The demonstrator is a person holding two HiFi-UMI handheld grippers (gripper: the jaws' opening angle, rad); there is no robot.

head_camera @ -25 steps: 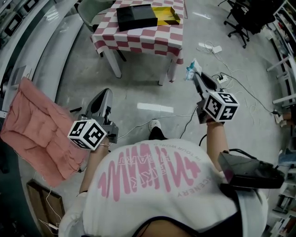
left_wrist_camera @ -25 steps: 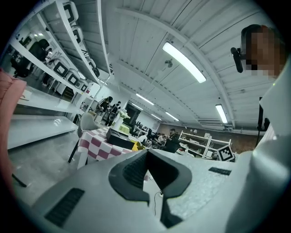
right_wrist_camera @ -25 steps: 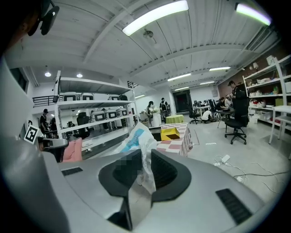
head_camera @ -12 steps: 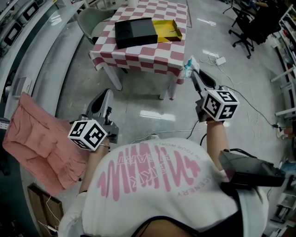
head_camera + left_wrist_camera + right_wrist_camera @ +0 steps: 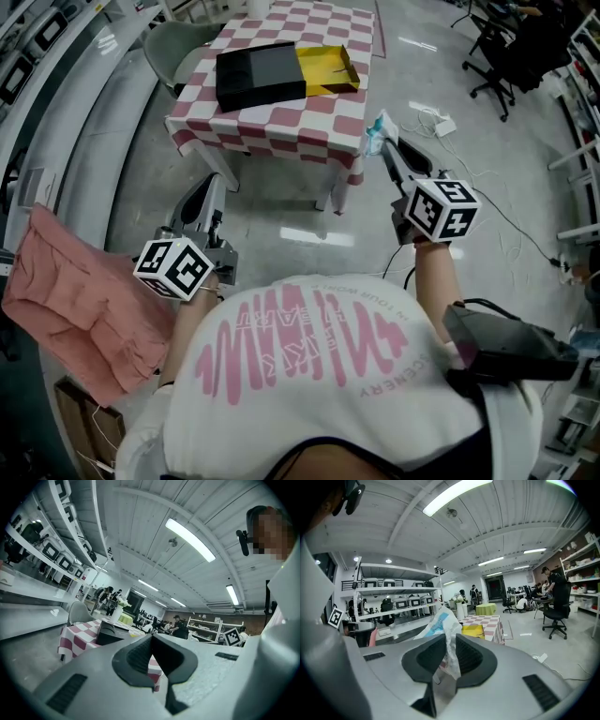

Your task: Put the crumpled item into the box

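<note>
Pinching crumpled wrapper (image 5: 440, 625), right gripper (image 5: 380, 145) beside checkered table (image 5: 309, 122) — box (image 5: 261, 77) on top; left gripper (image 5: 208, 185) pressed together.

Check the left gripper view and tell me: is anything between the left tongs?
No, the left tongs are closed together with nothing between them.

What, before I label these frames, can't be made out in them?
- Print on the crumpled item: right gripper view, creased, unreadable.
- Left end of the yellow box: right gripper view, behind the crumpled item.
- Most of the black cover: left gripper view, behind the left gripper's shut jaws.
</note>
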